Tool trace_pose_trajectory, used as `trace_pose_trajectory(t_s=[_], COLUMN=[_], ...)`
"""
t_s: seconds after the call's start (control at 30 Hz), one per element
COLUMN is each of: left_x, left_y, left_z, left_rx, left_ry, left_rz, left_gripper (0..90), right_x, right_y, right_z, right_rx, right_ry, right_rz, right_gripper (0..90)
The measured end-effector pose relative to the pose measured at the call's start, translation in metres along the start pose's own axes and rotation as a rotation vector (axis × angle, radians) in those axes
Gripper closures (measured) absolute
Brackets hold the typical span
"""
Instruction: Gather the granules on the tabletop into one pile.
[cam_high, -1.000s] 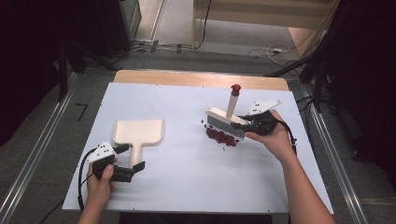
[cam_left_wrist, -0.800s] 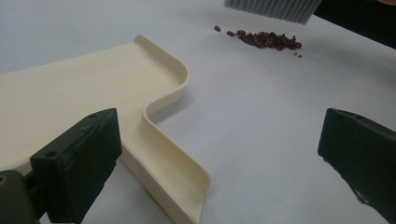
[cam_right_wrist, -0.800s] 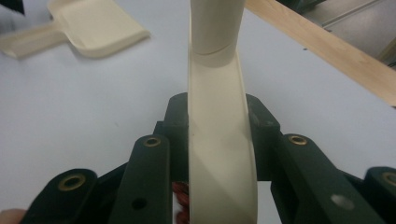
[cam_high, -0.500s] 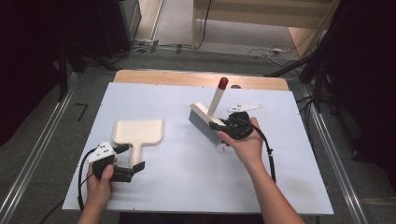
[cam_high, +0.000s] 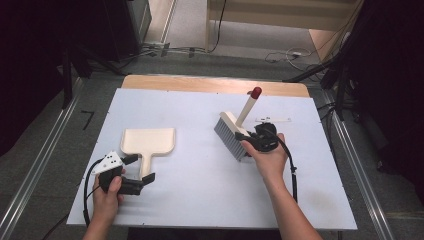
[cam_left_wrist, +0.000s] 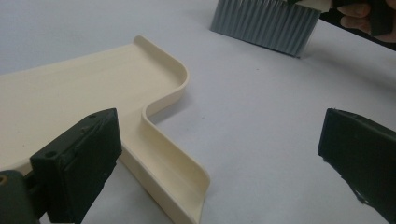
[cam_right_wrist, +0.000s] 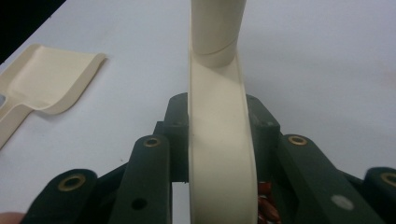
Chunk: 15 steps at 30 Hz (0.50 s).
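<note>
- from the high view the right gripper (cam_high: 246, 140) sits right of centre on the white surface (cam_high: 200, 200), its fingers clamped across the cream back of the brush (cam_high: 231, 135); the hand covers most of the gripper body, so the fingers themselves are hard to make out from up there.
- the right gripper view settles it: both black fingers (cam_right_wrist: 175, 135) press the sides of the brush's cream back (cam_right_wrist: 219, 154), with the handle rising out of the top of the frame, cut off.
- low in that same view, small red bits (cam_right_wrist: 267, 205) peek out beside the brush back, mostly hidden behind it; the high view gives no sight of them, the brush and hand standing over that spot.
- the red tip of the brush handle (cam_high: 256, 92) is seen from above, tilted up and away from the person.
- the left gripper (cam_high: 145, 169) rests near the left front of the surface, fingers apart, nothing between the pads.
- in the left gripper view one finger (cam_left_wrist: 81, 158) lies just beside the handle of the cream dustpan (cam_left_wrist: 84, 98); whether it touches is unclear. the pan runs off the left edge.
- that view also catches the grey bristles (cam_left_wrist: 266, 21) at the top edge, well apart from the dustpan (cam_high: 148, 141).
</note>
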<state>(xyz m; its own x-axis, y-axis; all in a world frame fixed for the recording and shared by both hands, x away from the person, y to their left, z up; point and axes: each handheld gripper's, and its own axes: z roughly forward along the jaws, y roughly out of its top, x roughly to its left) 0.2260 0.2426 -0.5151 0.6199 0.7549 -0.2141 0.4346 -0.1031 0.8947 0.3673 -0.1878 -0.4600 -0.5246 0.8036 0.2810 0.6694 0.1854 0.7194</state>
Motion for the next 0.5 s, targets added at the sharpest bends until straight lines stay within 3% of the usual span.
trace_pose_trajectory(t_s=[0.23,0.37,0.5], left_x=[0.000,0.000,0.000], left_y=[0.000,0.000,0.000], left_z=[0.000,0.000,0.000], left_rx=[0.000,0.000,0.000], left_ry=[0.000,0.001,0.000], left_rz=[0.000,0.000,0.000], left_gripper=[0.0,0.0,0.0], right_x=[-0.016,-0.019,-0.012], right_y=[-0.002,0.000,0.002], right_z=[-0.014,-0.022,-0.034], right_rx=[-0.021,-0.057,-0.053], right_ry=[-0.038,0.021,0.106], right_rz=[0.018,0.004,-0.056], right_gripper=[65.4,65.4,65.4])
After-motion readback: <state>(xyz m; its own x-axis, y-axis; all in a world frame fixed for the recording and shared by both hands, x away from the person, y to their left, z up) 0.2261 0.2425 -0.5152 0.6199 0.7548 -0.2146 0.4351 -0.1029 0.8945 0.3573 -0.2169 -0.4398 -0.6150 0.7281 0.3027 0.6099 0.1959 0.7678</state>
